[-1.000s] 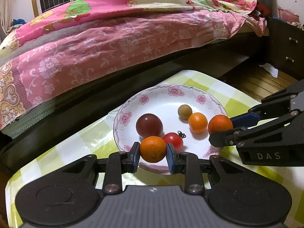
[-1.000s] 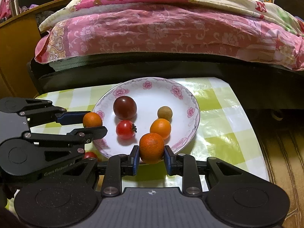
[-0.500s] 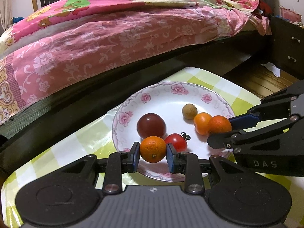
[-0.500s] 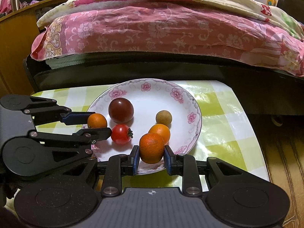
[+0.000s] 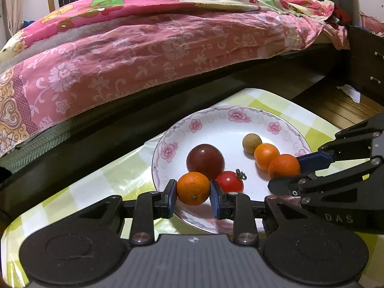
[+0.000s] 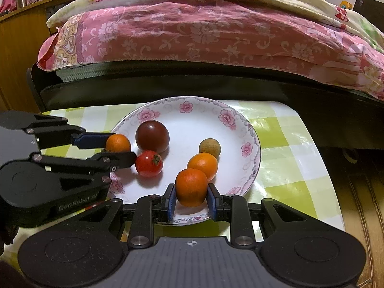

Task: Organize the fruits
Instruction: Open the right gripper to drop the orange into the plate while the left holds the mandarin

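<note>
Both grippers are closed on fruit above the near side of the white floral-rimmed ceramic plate (image 6: 249, 141), which sits on the bench under a green-and-white checked plastic cloth (image 6: 290, 158).

Left gripper (image 5: 193, 190): jaws nearly closed, blue pads pressing both sides of a round orange mandarin (image 5: 193, 188), held over the plate's near rim.

Right gripper (image 6: 191, 195): jaws likewise nearly closed on a second orange mandarin (image 6: 191, 187), held just inside the near rim, close beside a third loose mandarin (image 6: 202, 165).

Lying loose in the plate: the third mandarin, a large dark-red round tomato (image 6: 152, 136), a small bright-red tomato with a green stalk (image 6: 148, 163), and a small tan round fruit (image 6: 209, 147), possibly a longan.

Step in hand, as judged: placement. Both mandarins are carried over the dish and not yet released; whether either already rests on the plate surface cannot be told.

Next move calls for lowering each fruit to the plate floor, then opening the jaws gently. Round fruit on a sloped rim may roll. The right-hand mandarin sits close to its neighbour and may nudge it on release.
</note>
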Action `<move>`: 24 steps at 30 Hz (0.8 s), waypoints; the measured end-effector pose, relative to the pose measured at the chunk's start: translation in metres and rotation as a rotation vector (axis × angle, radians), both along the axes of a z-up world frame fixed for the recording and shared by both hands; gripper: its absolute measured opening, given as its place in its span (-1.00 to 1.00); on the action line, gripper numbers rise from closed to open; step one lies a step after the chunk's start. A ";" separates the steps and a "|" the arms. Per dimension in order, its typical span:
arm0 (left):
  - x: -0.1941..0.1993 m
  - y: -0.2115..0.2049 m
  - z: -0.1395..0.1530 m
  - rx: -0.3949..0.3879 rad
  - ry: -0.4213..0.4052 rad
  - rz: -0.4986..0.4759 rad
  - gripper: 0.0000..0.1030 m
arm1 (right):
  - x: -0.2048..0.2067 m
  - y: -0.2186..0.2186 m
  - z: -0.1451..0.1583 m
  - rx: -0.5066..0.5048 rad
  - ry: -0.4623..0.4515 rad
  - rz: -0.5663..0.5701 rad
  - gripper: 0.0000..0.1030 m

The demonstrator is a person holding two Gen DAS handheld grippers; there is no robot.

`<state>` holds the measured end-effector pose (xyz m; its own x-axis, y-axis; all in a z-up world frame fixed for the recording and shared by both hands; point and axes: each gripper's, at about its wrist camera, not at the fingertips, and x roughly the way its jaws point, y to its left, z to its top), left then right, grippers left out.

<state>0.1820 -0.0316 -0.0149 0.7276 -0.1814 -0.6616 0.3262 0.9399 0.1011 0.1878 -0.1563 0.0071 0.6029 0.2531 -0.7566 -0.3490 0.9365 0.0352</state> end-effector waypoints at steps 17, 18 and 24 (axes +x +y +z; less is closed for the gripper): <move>0.011 -0.007 -0.009 0.009 0.014 -0.007 -0.28 | 0.003 -0.002 -0.005 0.013 -0.012 0.000 -0.55; 0.011 -0.006 -0.009 0.008 0.013 -0.005 -0.28 | 0.004 -0.002 -0.005 0.013 -0.015 0.000 -0.55; 0.009 -0.006 -0.003 0.006 0.004 -0.004 -0.27 | 0.002 -0.004 -0.004 0.014 -0.026 -0.009 -0.52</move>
